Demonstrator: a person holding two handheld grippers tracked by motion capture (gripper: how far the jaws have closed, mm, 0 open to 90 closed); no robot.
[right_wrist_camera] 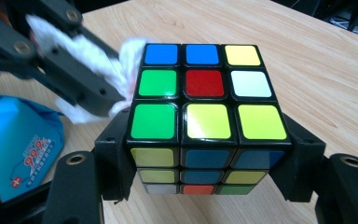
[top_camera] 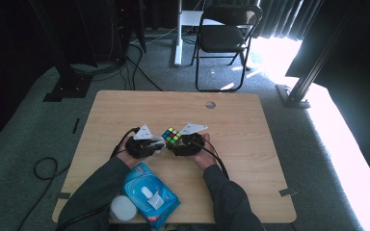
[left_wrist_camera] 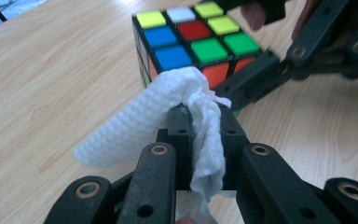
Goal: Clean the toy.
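A scrambled colour cube (top_camera: 171, 135) (right_wrist_camera: 205, 116) (left_wrist_camera: 193, 44) stands near the middle of the wooden table (top_camera: 250, 144), clamped between the jaws of my right gripper (top_camera: 179, 143) (right_wrist_camera: 205, 158). My left gripper (top_camera: 158, 143) (left_wrist_camera: 200, 123) is shut on a crumpled white wipe (left_wrist_camera: 168, 116) (right_wrist_camera: 116, 70) (top_camera: 159, 143). The wipe's bunched end presses against the cube's side face, on the side toward my left hand. In the left gripper view one black finger (left_wrist_camera: 251, 84) of the right gripper runs along the cube's lower edge.
A blue pack of wet wipes (top_camera: 149, 195) (right_wrist_camera: 14, 144) lies near the table's front edge, with a round white lid (top_camera: 123, 208) beside it. A cable hole (top_camera: 210, 104) sits at the table's far side. A black folding chair (top_camera: 226, 33) stands beyond the table.
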